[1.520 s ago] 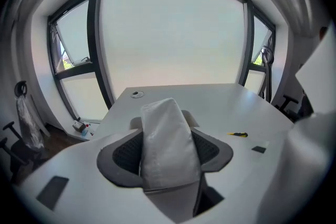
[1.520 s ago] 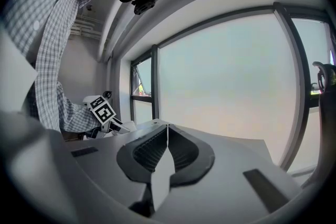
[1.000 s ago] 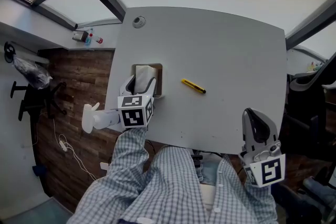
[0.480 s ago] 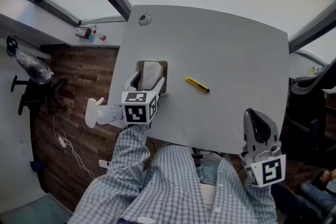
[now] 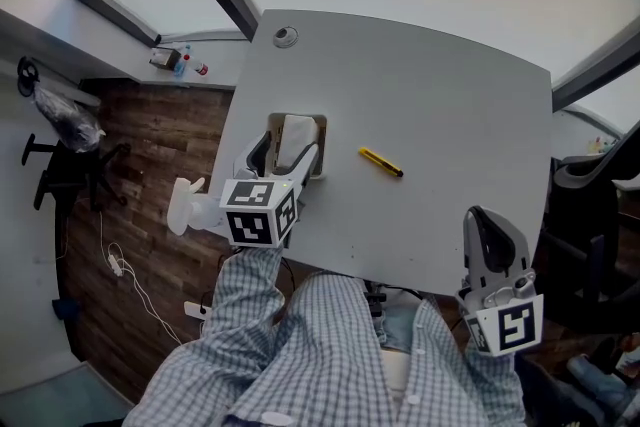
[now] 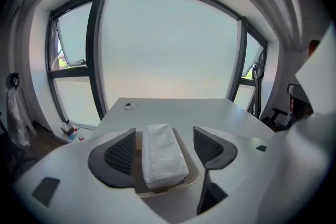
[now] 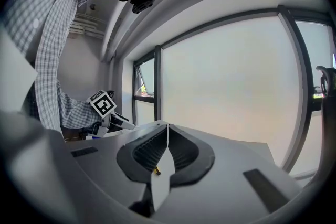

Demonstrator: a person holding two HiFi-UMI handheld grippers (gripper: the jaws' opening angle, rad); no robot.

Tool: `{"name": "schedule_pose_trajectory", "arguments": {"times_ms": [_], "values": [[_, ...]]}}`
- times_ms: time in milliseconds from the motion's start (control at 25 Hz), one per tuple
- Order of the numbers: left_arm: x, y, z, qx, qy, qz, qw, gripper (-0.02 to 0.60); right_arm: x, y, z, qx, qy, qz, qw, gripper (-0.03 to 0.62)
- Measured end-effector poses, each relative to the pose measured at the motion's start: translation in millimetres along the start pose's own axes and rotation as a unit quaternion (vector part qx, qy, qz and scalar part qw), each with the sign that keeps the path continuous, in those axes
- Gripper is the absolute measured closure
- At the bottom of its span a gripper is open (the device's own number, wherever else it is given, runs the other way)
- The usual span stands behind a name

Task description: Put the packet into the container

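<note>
Vs 1 s back: left gripper [image 5: 285, 155] has lifted and drawn back a bit toward the table's near edge, and its jaws have just been opening, now wide apart. Right gripper [image 5: 483, 220] hasn't budged. Grey table [image 5: 440, 105] fills most of head view, w/ wood floor [image 5: 130, 215] to its left. Person's checked sleeves [image 5: 300, 355] run in from the bottom. Left gripper hangs over the table's left side, tilted down at the container [image 5: 322, 147]. In its own view the packet [image 5: 293, 140] shows btwn the two pads, but neither pad presses it: clear gap on the right, narrower on the left. Right gripper sits off the table's near right corner, jaws together, nothing btwn them. Container is a shallow tan tray near the table's left edge. The white packet lies flat inside it, long side running away from the person, filling much of the tray. Yellow pen [image 5: 381, 162] lies on bare table right of the container, apart from it. Small round grommet [image 5: 286, 37] sits at the far left corner.
</note>
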State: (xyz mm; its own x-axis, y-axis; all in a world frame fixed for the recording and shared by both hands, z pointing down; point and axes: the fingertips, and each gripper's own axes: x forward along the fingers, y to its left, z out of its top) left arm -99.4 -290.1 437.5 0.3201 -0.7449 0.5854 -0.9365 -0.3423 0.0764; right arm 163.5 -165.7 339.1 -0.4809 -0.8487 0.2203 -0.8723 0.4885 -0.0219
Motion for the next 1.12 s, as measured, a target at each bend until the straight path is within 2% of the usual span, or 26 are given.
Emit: {"name": "schedule_pose_trajectory", "arguments": {"times_ms": [160,280,360,440,680,800,1120], "values": [[-21,-15,24,0.022,-0.041,-0.011,0.9989,0.239,1,0,4,-0.002,-0.006,0.000,1.000,0.576],[-37,-32,38,0.039,-0.064,-0.035,0.9966,0.253,1,-1,8,-0.004,-0.011,-0.002,1.000,0.576],[-46,-45,49,0.038,-0.087,-0.059,0.9938,0.363,2,-1,9,-0.005,-0.015,-0.002,1.000,0.576],[-55,-58,60,0.026,-0.108,-0.083,0.9903,0.427,3,-1,12,-0.007,-0.018,-0.001,1.000,0.576],[-78,-93,77,0.028,-0.152,-0.146,0.9772,0.554,4,-2,23,-0.007,-0.035,-0.007,0.999,0.576],[-87,-107,77,0.029,-0.162,-0.177,0.9703,0.572,5,-3,30,-0.007,-0.046,-0.011,0.999,0.576],[-110,-135,85,0.038,-0.181,-0.237,0.9537,0.574,8,3,48,-0.009,-0.067,-0.007,0.998,0.576]]}}
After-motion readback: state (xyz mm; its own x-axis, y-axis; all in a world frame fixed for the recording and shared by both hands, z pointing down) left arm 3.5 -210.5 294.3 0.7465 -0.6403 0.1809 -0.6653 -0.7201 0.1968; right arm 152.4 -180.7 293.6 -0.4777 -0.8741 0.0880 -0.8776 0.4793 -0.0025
